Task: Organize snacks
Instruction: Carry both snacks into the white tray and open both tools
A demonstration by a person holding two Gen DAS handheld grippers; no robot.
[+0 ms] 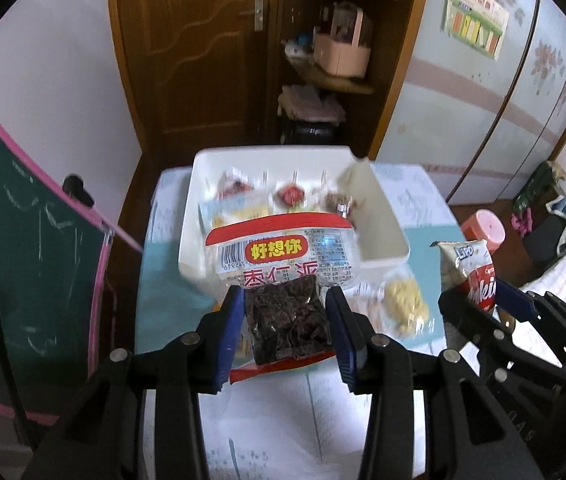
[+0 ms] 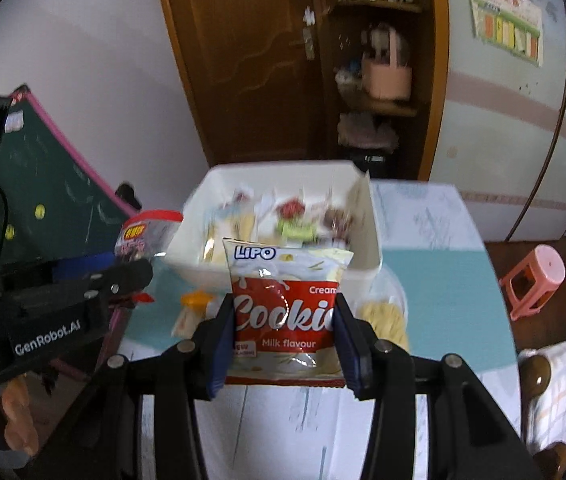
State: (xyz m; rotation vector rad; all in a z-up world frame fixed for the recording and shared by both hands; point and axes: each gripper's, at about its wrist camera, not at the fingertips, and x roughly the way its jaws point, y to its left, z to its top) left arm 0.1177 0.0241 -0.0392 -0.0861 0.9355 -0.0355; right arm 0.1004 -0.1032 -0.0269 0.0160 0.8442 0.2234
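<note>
My left gripper [image 1: 288, 320] is shut on a clear red-and-white bag of dark dried fruit [image 1: 283, 276] and holds it above the table, just in front of the white bin [image 1: 387, 236]. My right gripper [image 2: 283, 336] is shut on a red-and-white Lipo cookie pack [image 2: 285, 312], also held up before the white bin [image 2: 371, 240]. The bin holds several small wrapped snacks. The right gripper and cookie pack [image 1: 471, 276] show at the right of the left wrist view; the left gripper and its bag [image 2: 143, 236] show at the left of the right wrist view.
A clear bag of yellow snacks [image 1: 403, 306] lies on the teal-and-white table [image 1: 171, 308] beside the bin. A small yellow-capped packet [image 2: 193, 312] lies left of it. A green chalkboard [image 1: 23, 248] stands at left, a pink stool [image 2: 535, 280] at right, a wooden door and shelves behind.
</note>
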